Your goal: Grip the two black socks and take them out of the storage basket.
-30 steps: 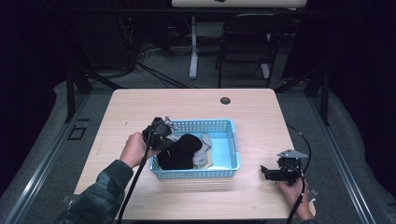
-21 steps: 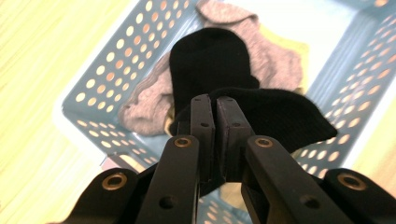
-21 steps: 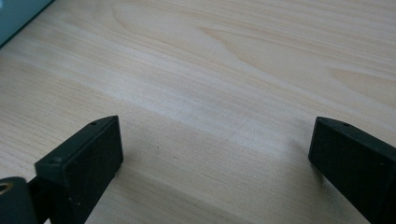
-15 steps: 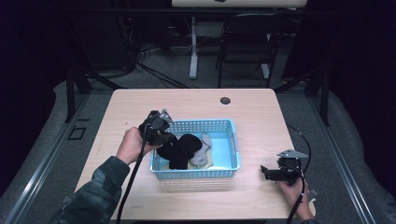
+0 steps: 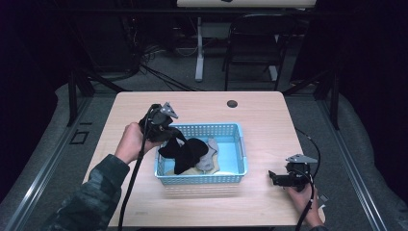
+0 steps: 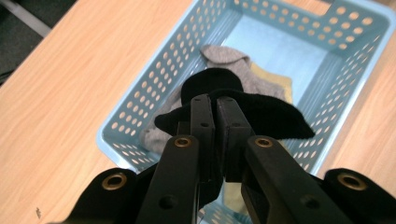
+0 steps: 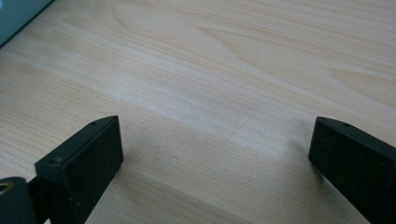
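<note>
Two claws are at work: the left claw pinches a black sock just above the blue basket, over grey and yellow socks; the right claw rests spread on the desk. The sock's dangling end could catch the basket rim, dragging the basket or slipping free.
</note>
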